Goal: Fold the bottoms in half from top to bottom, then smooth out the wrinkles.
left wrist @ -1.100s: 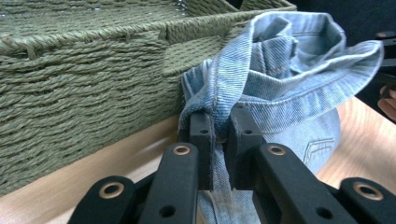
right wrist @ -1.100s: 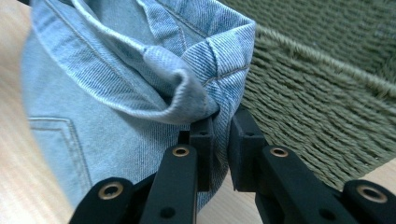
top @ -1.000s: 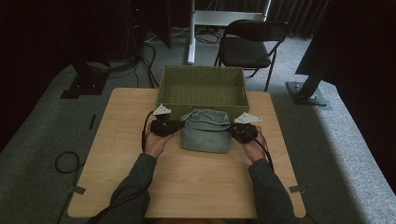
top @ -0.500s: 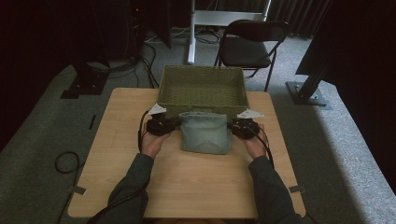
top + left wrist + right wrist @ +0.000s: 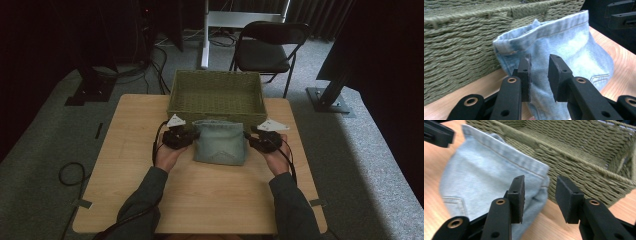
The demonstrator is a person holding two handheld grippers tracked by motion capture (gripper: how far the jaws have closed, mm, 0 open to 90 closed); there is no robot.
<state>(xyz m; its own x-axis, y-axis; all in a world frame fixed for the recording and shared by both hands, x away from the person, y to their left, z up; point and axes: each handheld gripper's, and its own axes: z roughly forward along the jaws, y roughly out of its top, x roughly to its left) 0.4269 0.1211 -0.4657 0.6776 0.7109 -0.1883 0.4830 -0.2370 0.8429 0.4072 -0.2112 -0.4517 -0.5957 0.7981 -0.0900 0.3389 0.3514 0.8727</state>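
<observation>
Studio-like lab, dark curtains [image 5: 320, 15], grey carpet [image 5: 350, 165], floor cables [image 5: 70, 172], stand bases [image 5: 90, 92]

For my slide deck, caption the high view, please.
Two hand-held grippers, left and right, flank folded jeans beside a basket on a table.

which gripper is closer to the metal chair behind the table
Right. The right gripper sits at the folded denim's right edge, below the chair; the left gripper is across the denim, farther left.
</observation>
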